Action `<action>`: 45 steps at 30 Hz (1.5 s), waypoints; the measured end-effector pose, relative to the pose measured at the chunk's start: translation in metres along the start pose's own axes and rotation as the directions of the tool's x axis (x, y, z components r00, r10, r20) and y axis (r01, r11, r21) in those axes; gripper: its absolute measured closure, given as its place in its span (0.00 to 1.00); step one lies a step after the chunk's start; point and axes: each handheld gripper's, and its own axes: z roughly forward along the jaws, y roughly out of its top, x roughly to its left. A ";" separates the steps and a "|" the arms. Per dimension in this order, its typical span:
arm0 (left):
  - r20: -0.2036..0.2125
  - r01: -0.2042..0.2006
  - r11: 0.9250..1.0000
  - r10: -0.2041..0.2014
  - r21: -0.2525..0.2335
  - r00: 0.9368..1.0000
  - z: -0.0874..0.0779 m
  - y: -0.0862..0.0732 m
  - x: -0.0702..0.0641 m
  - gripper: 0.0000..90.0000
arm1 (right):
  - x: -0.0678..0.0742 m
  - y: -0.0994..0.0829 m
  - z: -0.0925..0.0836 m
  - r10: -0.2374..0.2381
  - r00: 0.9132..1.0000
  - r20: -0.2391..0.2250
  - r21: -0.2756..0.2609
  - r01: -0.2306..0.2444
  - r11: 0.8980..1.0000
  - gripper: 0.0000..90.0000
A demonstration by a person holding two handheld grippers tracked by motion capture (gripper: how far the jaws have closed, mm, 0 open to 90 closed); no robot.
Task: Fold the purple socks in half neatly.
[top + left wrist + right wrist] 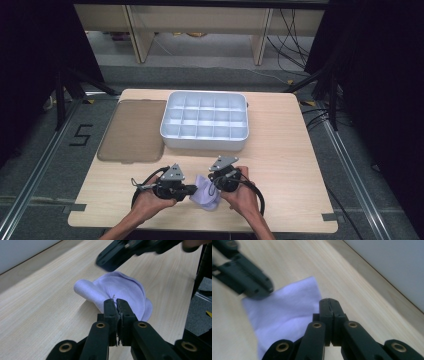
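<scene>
A lavender cloth [205,198] lies bunched near the table's front edge, between my two grippers. My left gripper [116,302] is shut on a fold of the cloth [120,287]; in the high view the left gripper [194,190] meets the cloth from the left. My right gripper [329,301] has its jaws pressed together with nothing visible between them, and the cloth [284,310] spreads to its left. In the left gripper view the right gripper [103,262] hovers just above the cloth's far side. In the high view the right gripper [214,186] is at the cloth's right.
A white compartment tray [205,143] stands at the middle of the table, beyond the grippers. A brown translucent lid [132,131] lies flat to its left. Bare wood [290,170] stretches to the right of the hands.
</scene>
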 end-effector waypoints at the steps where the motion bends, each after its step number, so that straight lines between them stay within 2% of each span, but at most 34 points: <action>1: -0.005 0.010 1.000 -0.010 0.001 1.000 0.000 0.000 -0.001 0.96 | 0.001 -0.003 -0.007 0.004 1.000 0.006 0.000 -0.004 1.000 1.00; 2: -0.013 -0.009 1.000 0.009 0.006 1.000 -0.001 0.001 0.000 0.96 | 0.003 -0.006 -0.010 0.025 1.000 0.007 0.010 -0.025 1.000 1.00; 4: -0.018 -0.005 1.000 0.005 0.001 1.000 -0.001 0.001 -0.004 0.96 | 0.004 -0.015 -0.014 0.030 1.000 -0.009 0.013 -0.030 0.999 1.00; 5: -0.005 -0.018 1.000 0.018 -0.003 1.000 -0.001 0.002 -0.004 0.96 | 0.005 -0.020 -0.015 0.041 0.999 -0.032 0.033 -0.040 0.999 0.99; 6: -0.010 -0.018 1.000 0.018 -0.001 1.000 -0.002 0.003 -0.006 0.96 | 0.005 -0.024 -0.014 0.043 0.998 -0.044 0.050 -0.041 0.998 0.99; 7: -0.009 -0.023 1.000 0.023 0.002 1.000 -0.002 0.004 -0.007 0.96 | 0.007 -0.027 -0.011 0.066 0.996 -0.060 0.052 -0.063 0.997 0.99; 8: -0.006 -0.026 1.000 0.026 -0.008 1.000 -0.001 0.005 -0.008 0.96 | 0.008 -0.029 -0.008 0.081 0.995 -0.066 0.055 -0.077 0.995 0.99; 11: -0.004 -0.051 0.999 0.051 -0.005 0.999 0.000 0.008 -0.012 0.96 | 0.006 -0.029 -0.002 0.084 0.995 -0.059 0.087 -0.079 0.993 0.99; 13: 0.001 -0.062 0.998 0.062 -0.007 0.998 0.004 0.010 -0.016 0.96 | 0.005 -0.030 0.000 0.102 0.993 -0.064 0.069 -0.098 0.993 1.00; 14: 0.003 -0.064 0.998 0.064 -0.007 0.998 0.005 0.010 -0.017 0.96 | 0.003 -0.031 -0.001 0.088 0.994 -0.061 0.076 -0.083 0.994 0.99; 16: 0.012 -0.080 0.997 0.080 0.000 0.997 0.008 0.011 -0.021 0.96 | 0.004 -0.032 -0.002 0.113 0.991 -0.073 0.075 -0.108 0.991 0.99; 17: 0.012 -0.068 0.998 0.068 -0.004 0.998 0.009 0.012 -0.023 0.96 | 0.002 -0.033 -0.002 0.098 0.992 -0.080 0.065 -0.093 0.994 0.99; 21: 0.029 -0.096 0.995 0.096 0.005 0.995 0.016 0.014 -0.029 0.96 | 0.000 -0.035 -0.002 0.110 0.989 -0.094 0.061 -0.105 0.993 0.99; 23: 0.032 -0.103 0.995 0.102 0.012 0.994 0.020 0.015 -0.031 0.96 | -0.002 -0.036 0.000 0.093 0.991 -0.097 0.037 -0.090 0.995 0.99; 24: 0.034 -0.112 0.993 0.111 0.023 0.993 0.022 0.015 -0.032 0.96 | -0.001 -0.035 -0.003 0.129 0.985 -0.111 0.063 -0.122 0.990 0.99; 25: 0.045 -0.110 0.994 0.109 0.019 0.993 0.025 0.015 -0.034 0.96 | -0.002 -0.036 -0.002 0.125 0.986 -0.111 0.056 -0.120 0.991 0.99; 26: 0.047 -0.115 0.993 0.114 0.025 0.992 0.026 0.015 -0.035 0.96 | -0.004 -0.038 -0.003 0.156 0.980 -0.124 0.049 -0.151 0.987 0.99; 27: 0.044 -0.122 0.992 0.121 0.030 0.992 0.028 0.015 -0.036 0.96 | -0.005 -0.038 -0.003 0.147 0.981 -0.125 0.052 -0.141 0.989 0.99; 28: 0.052 -0.125 0.992 0.123 0.032 0.991 0.029 0.015 -0.036 0.96 | -0.005 -0.039 -0.003 0.186 0.973 -0.136 0.054 -0.180 0.982 0.99; 30: 0.055 -0.142 0.989 0.140 0.041 0.989 0.032 0.015 -0.037 0.96 | -0.007 -0.040 -0.005 0.191 0.971 -0.143 0.060 -0.184 0.981 0.99; 31: 0.059 -0.141 0.989 0.138 0.039 0.989 0.035 0.015 -0.039 0.96 | -0.007 -0.041 -0.003 0.202 0.969 -0.145 0.041 -0.198 0.979 0.99; 32: 0.057 -0.132 0.991 0.129 0.038 0.990 0.037 0.014 -0.040 0.96 | -0.007 -0.040 -0.004 0.202 0.968 -0.148 0.052 -0.196 0.979 0.99; 33: 0.055 -0.158 0.987 0.155 0.041 0.986 0.039 0.013 -0.040 0.96 | -0.008 -0.040 -0.006 0.200 0.969 -0.146 0.060 -0.193 0.979 0.99; 35: 0.056 -0.137 0.990 0.135 0.044 0.989 0.044 0.010 -0.043 0.96 | -0.008 -0.040 -0.007 0.196 0.970 -0.142 0.055 -0.190 0.980 0.99; 36: 0.050 -0.147 0.988 0.144 0.056 0.988 0.045 0.010 -0.044 0.95 | -0.008 -0.040 -0.006 0.206 0.968 -0.145 0.043 -0.202 0.978 0.99; 37: 0.051 -0.177 0.982 0.173 0.072 0.984 0.046 0.009 -0.044 0.95 | -0.009 -0.040 -0.009 0.202 0.969 -0.143 0.055 -0.196 0.979 0.99; 38: 0.056 -0.180 0.982 0.176 0.058 0.983 0.050 0.007 -0.045 0.95 | -0.010 -0.040 -0.008 0.208 0.968 -0.140 0.031 -0.205 0.978 0.99; 39: 0.051 -0.153 0.986 0.150 0.061 0.987 0.051 0.006 -0.047 0.95 | -0.012 -0.040 -0.011 0.207 0.970 -0.126 0.033 -0.205 0.978 0.99; 40: 0.056 -0.174 0.983 0.170 0.059 0.984 0.052 0.006 -0.045 0.96 | -0.015 -0.040 -0.014 0.194 0.974 -0.115 0.031 -0.192 0.981 0.99; 41: 0.052 -0.168 0.984 0.165 0.061 0.985 0.052 0.005 -0.044 0.96 | -0.015 -0.040 -0.017 0.221 0.969 -0.110 0.007 -0.221 0.975 0.99; 43: 0.052 -0.153 0.986 0.150 0.071 0.987 0.052 0.005 -0.044 0.96 | -0.020 -0.038 -0.025 0.185 0.979 -0.089 -0.011 -0.186 0.982 0.99; 44: 0.059 -0.143 0.988 0.140 0.058 0.988 0.053 0.005 -0.045 0.96 | -0.019 -0.036 -0.028 0.195 0.977 -0.091 -0.047 -0.200 0.979 0.99; 45: 0.058 -0.163 0.985 0.160 0.063 0.985 0.053 0.006 -0.044 0.96 | -0.020 -0.033 -0.035 0.172 0.980 -0.102 -0.054 -0.178 0.983 0.98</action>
